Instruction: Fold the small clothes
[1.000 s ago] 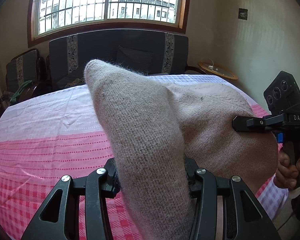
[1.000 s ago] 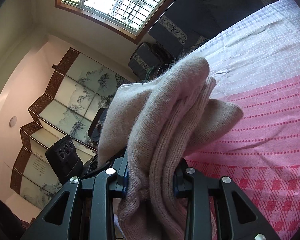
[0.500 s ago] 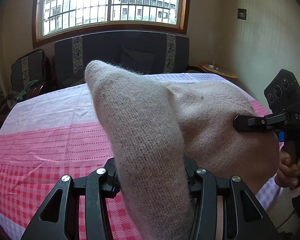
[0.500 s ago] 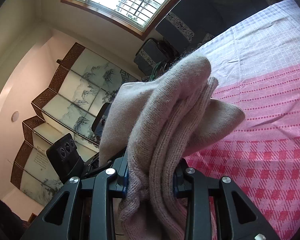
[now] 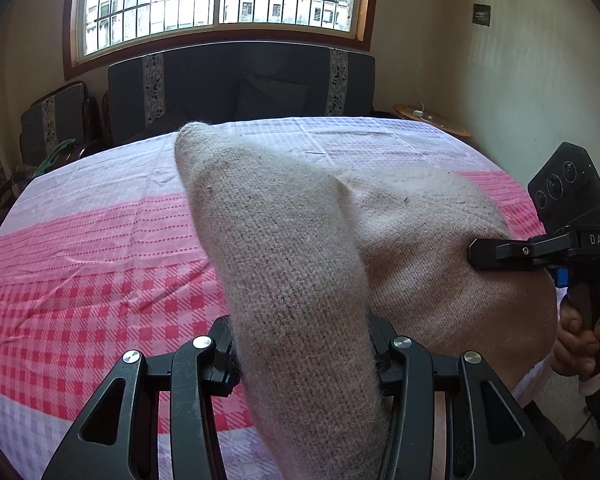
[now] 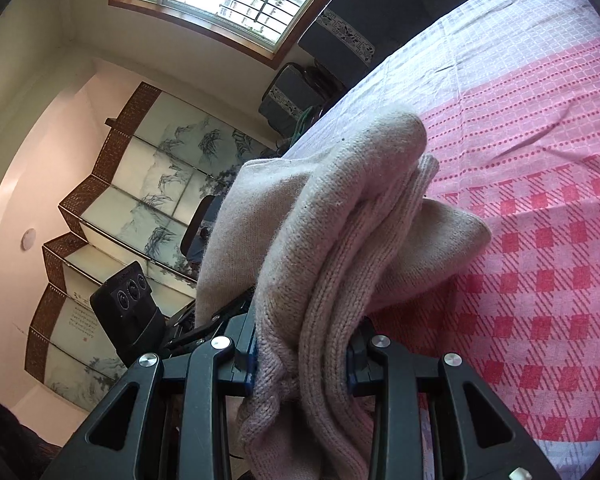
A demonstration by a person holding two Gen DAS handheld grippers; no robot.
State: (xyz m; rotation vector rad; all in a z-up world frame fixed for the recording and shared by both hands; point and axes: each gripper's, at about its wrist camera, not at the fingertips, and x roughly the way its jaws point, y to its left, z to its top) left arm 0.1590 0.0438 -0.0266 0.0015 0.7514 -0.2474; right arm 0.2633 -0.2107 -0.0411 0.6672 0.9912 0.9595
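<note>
aloft, beige knit garment point(image 5: 300, 264) stretches between left gripper point(image 5: 304, 360) and right gripper point(image 6: 302, 356), both clamping it.

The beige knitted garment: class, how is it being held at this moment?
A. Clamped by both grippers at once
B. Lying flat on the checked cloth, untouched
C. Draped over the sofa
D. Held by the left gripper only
A: the beige knitted garment is pinched in the left gripper, and the right gripper clamps another bunch of it.

Table point(image 5: 100, 264) under pink checked cloth point(image 6: 540, 184)
</note>
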